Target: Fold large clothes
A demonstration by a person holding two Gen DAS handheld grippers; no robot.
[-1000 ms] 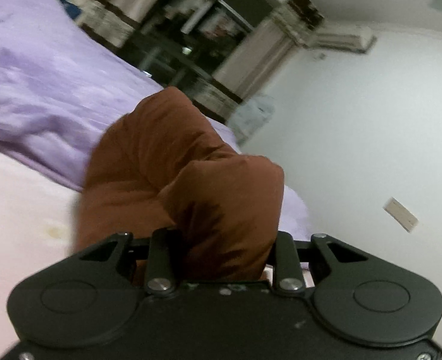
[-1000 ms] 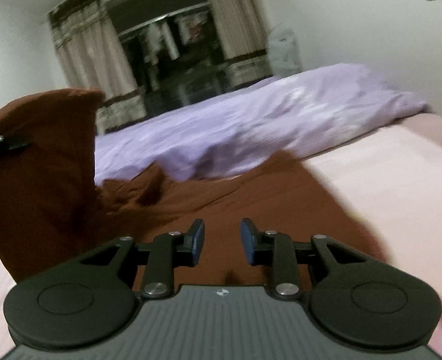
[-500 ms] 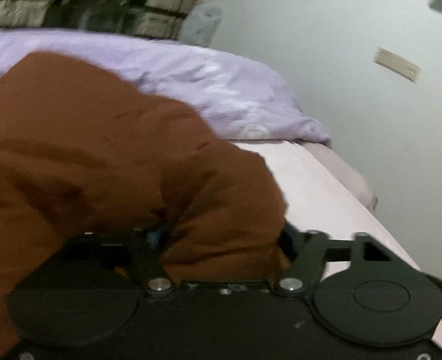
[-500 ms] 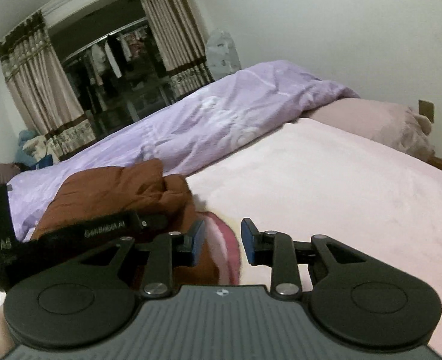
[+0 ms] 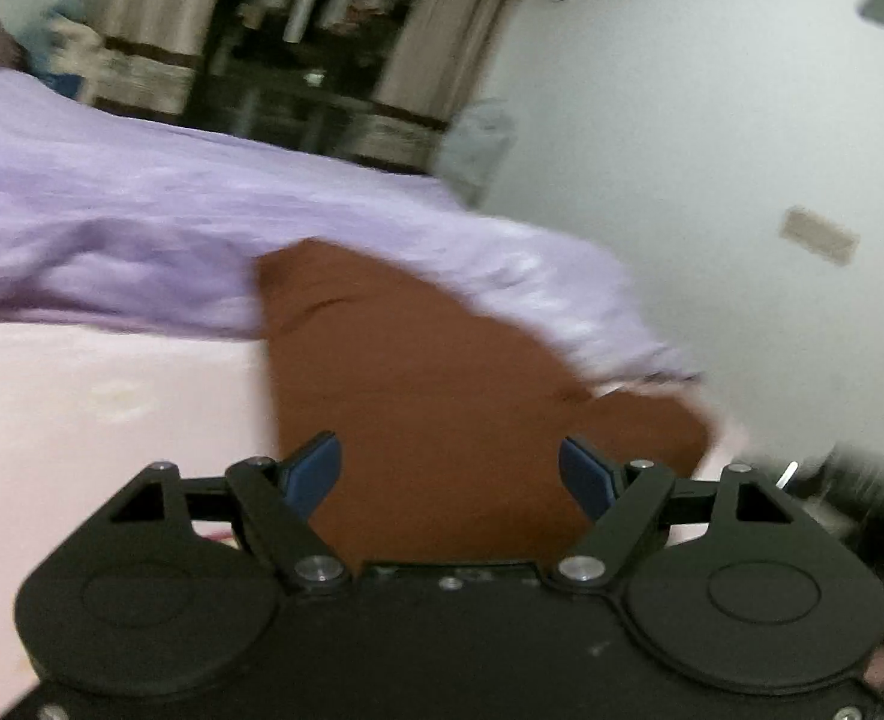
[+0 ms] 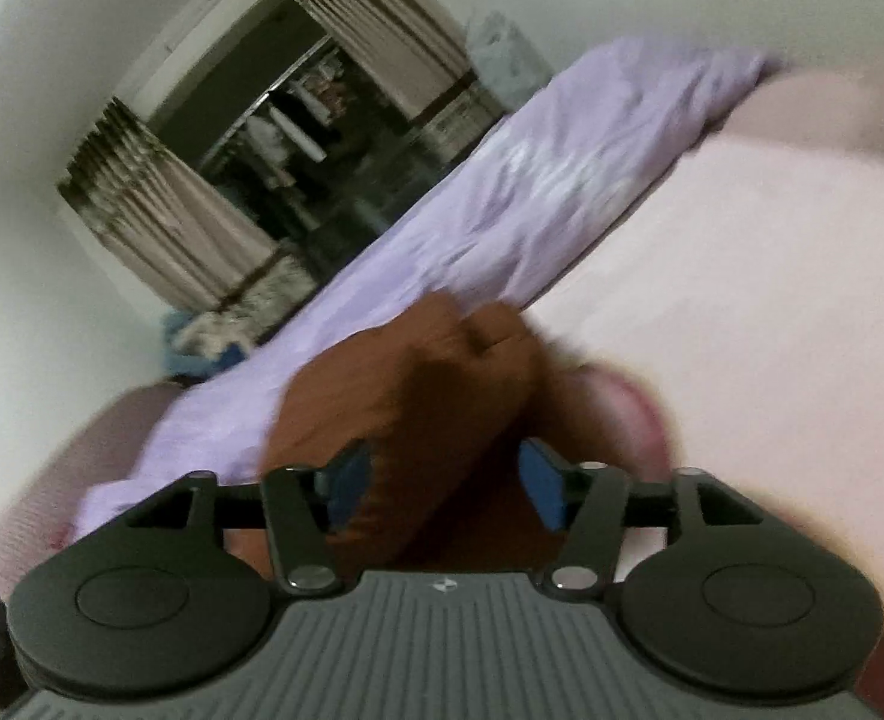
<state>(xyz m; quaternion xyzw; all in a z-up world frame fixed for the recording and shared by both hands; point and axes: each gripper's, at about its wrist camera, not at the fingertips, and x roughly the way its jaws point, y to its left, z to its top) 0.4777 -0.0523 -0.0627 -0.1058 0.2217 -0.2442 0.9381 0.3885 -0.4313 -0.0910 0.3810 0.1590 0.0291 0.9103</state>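
Garment (image 5: 442, 396) lies on the pink bed (image 5: 94, 396), running away from me toward the purple quilt (image 5: 142, 222). My left gripper (image 5: 449, 471) gapes empty over its near end; my right gripper (image 6: 442, 486) is opening, a bunched fold between its pads, nearer.

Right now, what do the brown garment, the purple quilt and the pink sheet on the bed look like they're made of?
Brown garment: soft woven or knit cloth, matte; it bunches in thick folds.
Purple quilt: thin padded fabric with a faint sheen; pale highlights on its wrinkles.
Pink sheet: matte, possibly plush; smooth and unwrinkled.
Motion blur leaves the weaves unclear.
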